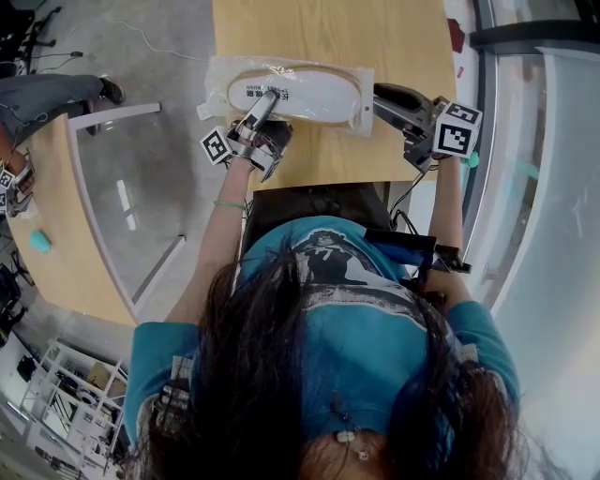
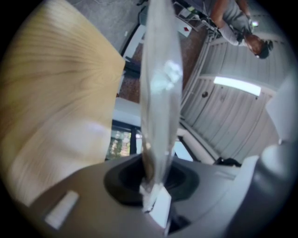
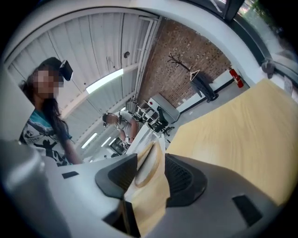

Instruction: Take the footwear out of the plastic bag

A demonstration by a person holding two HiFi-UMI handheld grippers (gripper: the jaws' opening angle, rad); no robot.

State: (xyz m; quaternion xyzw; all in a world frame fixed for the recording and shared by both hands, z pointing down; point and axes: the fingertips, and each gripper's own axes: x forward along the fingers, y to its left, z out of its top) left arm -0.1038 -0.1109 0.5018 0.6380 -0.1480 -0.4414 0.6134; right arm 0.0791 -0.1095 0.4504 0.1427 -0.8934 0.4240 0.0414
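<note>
Footwear (image 1: 309, 94), white with a tan rim, is pictured in the head view inside a plastic bag (image 1: 217, 75) lying on the wooden bench (image 1: 319, 28), with the left gripper (image 1: 265, 103) at its near edge and the right gripper (image 1: 384, 103) at its right end. In the left gripper view, jaws nearly together are clamped on the bag's thin film. In the right gripper view, jaws set wider apart are closed on the footwear's tan end.

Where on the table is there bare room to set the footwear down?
Bare wood beyond the bag, up to the table's far edge. Near side is crowded: the left tool and right tool both grip the bag there.
</note>
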